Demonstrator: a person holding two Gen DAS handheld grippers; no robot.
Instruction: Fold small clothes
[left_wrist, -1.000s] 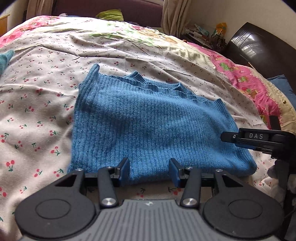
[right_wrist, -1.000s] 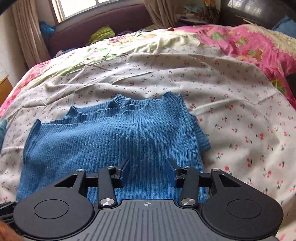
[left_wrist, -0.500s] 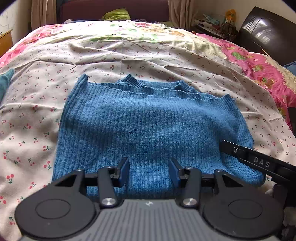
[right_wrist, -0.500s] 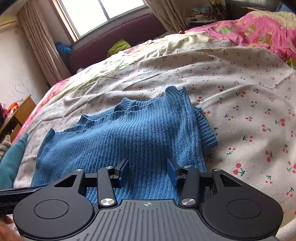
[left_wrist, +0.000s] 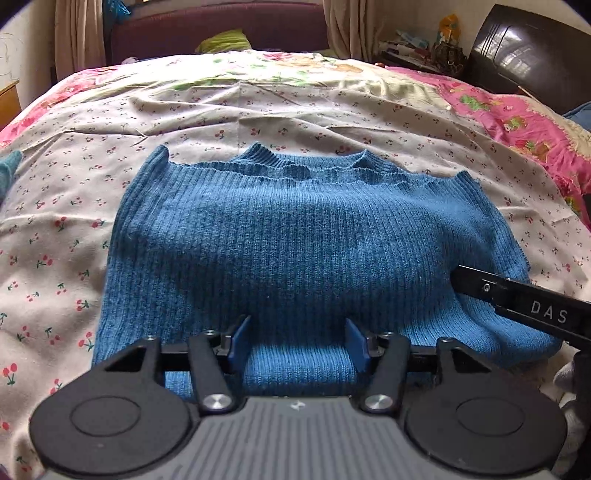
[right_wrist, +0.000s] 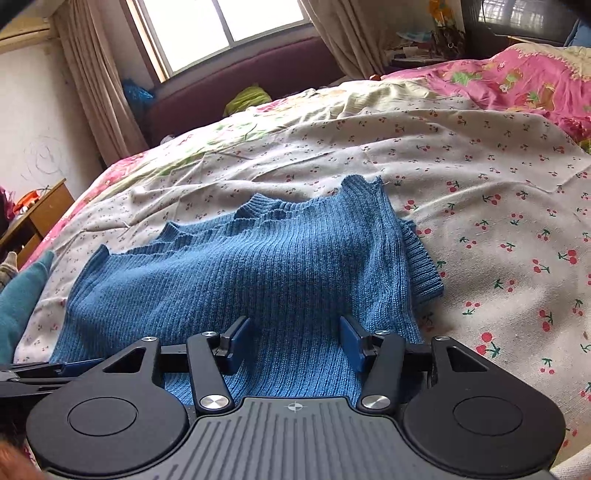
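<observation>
I am looking across a bedroom, where a bed covered with a cream cherry-print sheet (left_wrist: 74, 206) is filling most of both wrist views, with a pink floral quilt (left_wrist: 517, 122) lying along its right side and a bright window (right_wrist: 229, 26) with beige curtains glowing behind a maroon headboard. A blue ribbed knit sweater (left_wrist: 295, 240) is lying flat on the sheet, folded over on itself, its collar pointing toward the headboard and a ribbed edge sticking out at its right side in the right wrist view. My left gripper (left_wrist: 297, 345) is hovering over the sweater's near hem with its blue pads spread apart; its jaws have just been opening, and the knit is showing between them without either pad pressing on it, so this claw is released. My right gripper (right_wrist: 293, 345) is sitting over the near right part of the sweater in the same way, its jaws also just having been opening, pads apart above the fabric, released. A teal cloth (right_wrist: 18, 295) is resting just beyond the sweater's left edge.
</observation>
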